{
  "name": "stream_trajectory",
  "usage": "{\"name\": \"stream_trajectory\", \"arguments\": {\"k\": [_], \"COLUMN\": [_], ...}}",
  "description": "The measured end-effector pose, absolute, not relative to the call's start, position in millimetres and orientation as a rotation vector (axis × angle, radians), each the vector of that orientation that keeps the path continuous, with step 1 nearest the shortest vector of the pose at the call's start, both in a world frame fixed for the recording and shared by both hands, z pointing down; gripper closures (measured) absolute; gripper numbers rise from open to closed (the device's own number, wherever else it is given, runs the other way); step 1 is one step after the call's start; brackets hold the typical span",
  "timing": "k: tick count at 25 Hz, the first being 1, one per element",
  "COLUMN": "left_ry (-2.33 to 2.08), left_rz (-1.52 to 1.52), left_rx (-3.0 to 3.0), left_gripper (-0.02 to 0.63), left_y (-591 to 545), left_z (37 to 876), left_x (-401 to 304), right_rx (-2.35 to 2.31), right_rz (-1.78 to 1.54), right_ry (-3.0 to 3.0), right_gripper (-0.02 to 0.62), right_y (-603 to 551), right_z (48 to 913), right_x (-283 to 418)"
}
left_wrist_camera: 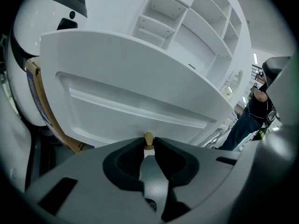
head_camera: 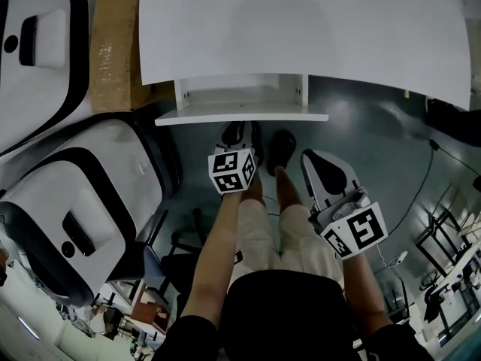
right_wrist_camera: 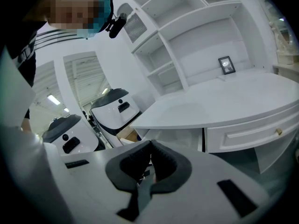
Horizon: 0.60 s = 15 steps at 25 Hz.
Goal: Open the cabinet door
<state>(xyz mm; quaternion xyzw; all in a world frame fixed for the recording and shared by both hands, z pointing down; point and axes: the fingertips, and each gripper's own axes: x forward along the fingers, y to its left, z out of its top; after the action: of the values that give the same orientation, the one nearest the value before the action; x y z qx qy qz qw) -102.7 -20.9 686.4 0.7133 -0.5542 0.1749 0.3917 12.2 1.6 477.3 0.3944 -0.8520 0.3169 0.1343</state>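
Note:
The white cabinet door stands out from the cabinet opening under the white desk top. In the left gripper view its recessed panel fills the frame. The small brass knob sits between my left gripper's jaws, which are shut on it. In the head view the left gripper reaches up to the door's edge. My right gripper hangs to the right, apart from the door. Its jaws are shut with nothing between them.
Two large white-and-black machines and a cardboard sheet stand at the left. My legs and shoes are below the door. White wall shelves hold a small picture frame. A drawer front lies right of the opening. A person stands far right.

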Motion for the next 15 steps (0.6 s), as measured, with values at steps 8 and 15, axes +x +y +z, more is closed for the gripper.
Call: {"name": "stream_trajectory", "arguments": {"k": [8, 15], "left_ry": [-1.421, -1.417], "left_rz": [0.439, 0.447], "left_rx": [1.810, 1.807], "left_gripper": [0.525, 0.525], "left_y": [5.8, 30.8], "left_z": [686.4, 686.4], "left_x": [-101.3, -102.0], "right_rx": [1.109, 1.080], "right_rz": [0.911, 0.904], "right_ry": [-2.483, -2.498], "right_gripper": [0.578, 0.578], "right_y": [12.7, 25.2], "right_z": [476.3, 472.9], "right_x": [20.1, 17.3]}}
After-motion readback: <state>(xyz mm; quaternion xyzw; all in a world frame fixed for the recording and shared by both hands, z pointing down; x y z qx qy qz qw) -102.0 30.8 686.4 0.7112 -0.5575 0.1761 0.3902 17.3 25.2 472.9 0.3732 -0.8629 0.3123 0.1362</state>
